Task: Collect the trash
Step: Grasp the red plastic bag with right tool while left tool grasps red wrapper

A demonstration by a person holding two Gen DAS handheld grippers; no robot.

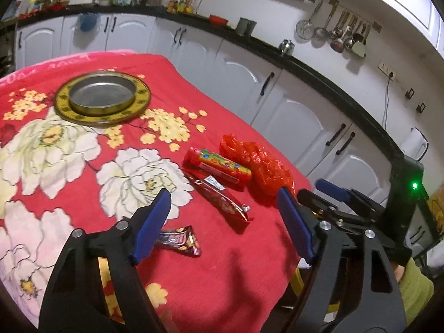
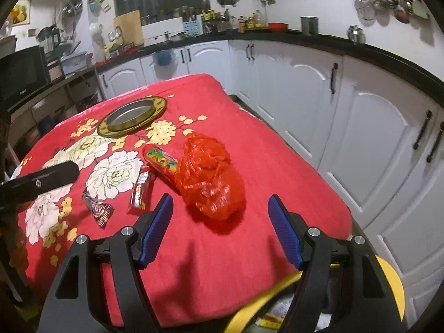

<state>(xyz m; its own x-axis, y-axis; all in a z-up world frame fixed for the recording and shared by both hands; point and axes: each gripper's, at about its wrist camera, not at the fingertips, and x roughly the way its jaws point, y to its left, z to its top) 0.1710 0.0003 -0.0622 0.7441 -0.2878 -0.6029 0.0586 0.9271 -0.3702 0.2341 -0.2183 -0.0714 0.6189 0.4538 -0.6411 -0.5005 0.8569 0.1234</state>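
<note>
On the red floral cloth lie a crumpled red plastic bag (image 1: 259,166) (image 2: 208,179), a colourful candy tube (image 1: 219,168) (image 2: 161,162), a flat red wrapper (image 1: 222,201) (image 2: 141,190) and a dark chocolate wrapper (image 1: 180,240) (image 2: 98,206). My left gripper (image 1: 224,216) is open above the cloth, with the flat red wrapper between its fingers and the dark wrapper by its left finger. My right gripper (image 2: 220,222) is open and empty, just short of the red bag. The right gripper also shows at the right in the left wrist view (image 1: 333,191).
A round metal tray with a gold rim (image 1: 102,98) (image 2: 133,115) sits at the far side of the table. A yellow bin (image 2: 388,285) stands below the table's near edge. White cabinets (image 2: 360,127) and a black counter run along the right.
</note>
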